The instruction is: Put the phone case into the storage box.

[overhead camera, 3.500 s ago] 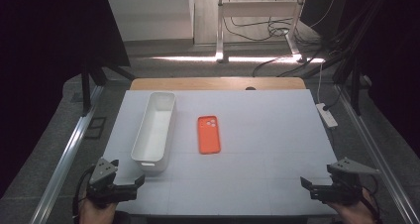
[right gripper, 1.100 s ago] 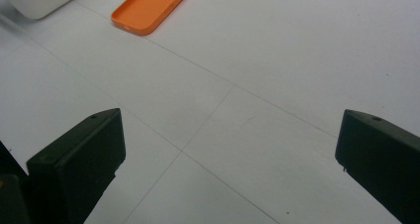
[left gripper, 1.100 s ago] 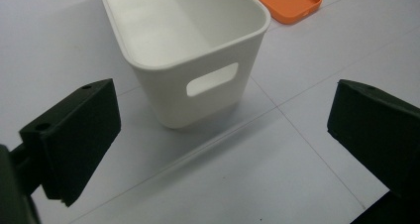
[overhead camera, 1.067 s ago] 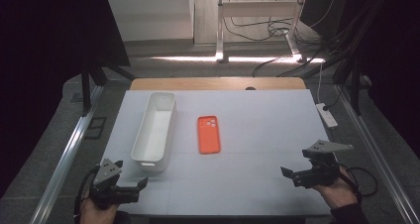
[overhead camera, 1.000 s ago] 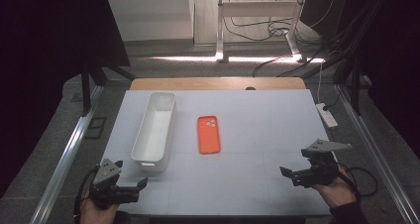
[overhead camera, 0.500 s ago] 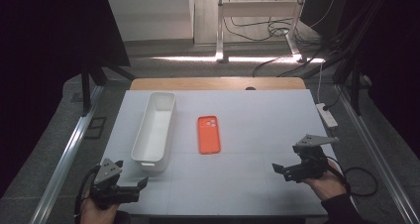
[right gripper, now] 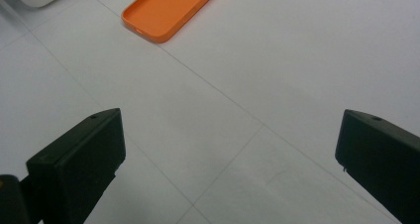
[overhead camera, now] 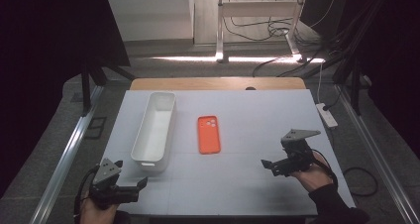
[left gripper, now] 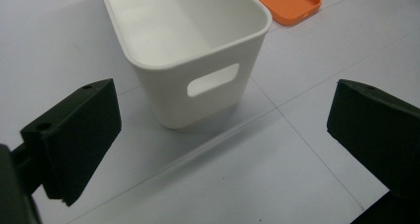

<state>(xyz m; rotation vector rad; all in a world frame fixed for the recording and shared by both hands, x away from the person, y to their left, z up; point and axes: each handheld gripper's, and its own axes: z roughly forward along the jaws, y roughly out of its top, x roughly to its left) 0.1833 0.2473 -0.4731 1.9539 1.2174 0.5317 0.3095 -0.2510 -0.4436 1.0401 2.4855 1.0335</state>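
Looking down from the high view: right gripper (overhead camera: 270, 163) held low over the table (overhead camera: 257, 115), jaws spread wide and empty, aimed toward the orange phone case (overhead camera: 209, 134), which lies flat ahead of and to the left of those fingertips, well apart, long axis running away from the person. Left gripper (overhead camera: 141, 183) at the near left corner, also spread and empty, just short of the white bin (overhead camera: 154, 130); farther from the case than the right.

Left gripper view: both jaws apart, framing the bin's (left gripper: 188, 50) handle end; case corner (left gripper: 285, 3) beyond it to the right.

Right gripper view: jaws wide apart over bare table (right gripper: 277, 85); case (right gripper: 168, 8) ahead and left of centre, open side up, near short end closest. Judged: right gripper better placed to reach.
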